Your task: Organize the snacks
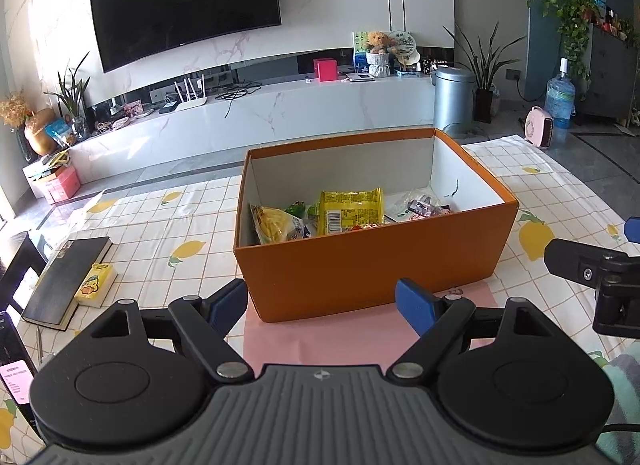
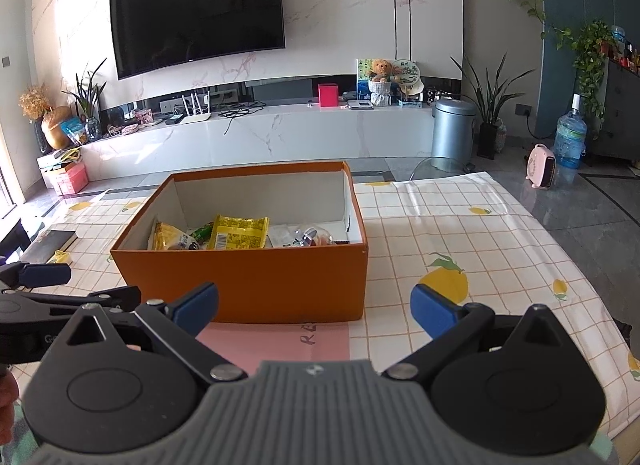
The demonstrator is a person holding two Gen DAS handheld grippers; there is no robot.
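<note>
The open orange cardboard box (image 1: 360, 265) with a white inside stands on the surface (image 1: 168, 221), which is covered by a white checked cloth printed with yellow lemons. Inside the box, on its floor, lie several snack packets: a yellow foil packet with a barcode (image 1: 351, 211) near the middle, a yellow-and-white bag of crisps (image 1: 276, 227) just left of it, a small green wrapper (image 1: 297, 209) between those two, and a few small clear and dark wrapped sweets (image 1: 424, 208) toward the box's right wall. The box's near edge sits on a pink sheet of paper (image 1: 332, 339) that reaches out from under the box toward the cameras.

The left gripper (image 1: 324, 301) hovers just in front of the box's near wall, its blue-padded fingers spread wide and holding nothing. The right gripper (image 2: 316, 305) hovers beside it in front of the same wall, its blue pads likewise wide apart and empty.

Left of the box, well apart from it, a dark hardcover notebook (image 1: 68, 277) lies flat on the surface with a small yellow carton bearing a cartoon duck (image 1: 95, 284) touching its right edge.

Beyond the box, across the floor, a long white marble-look cabinet (image 1: 280, 113) runs along the wall under a large black wall-mounted television (image 1: 184, 1), and a silver round bin (image 1: 454, 97) stands at the cabinet's right end.
</note>
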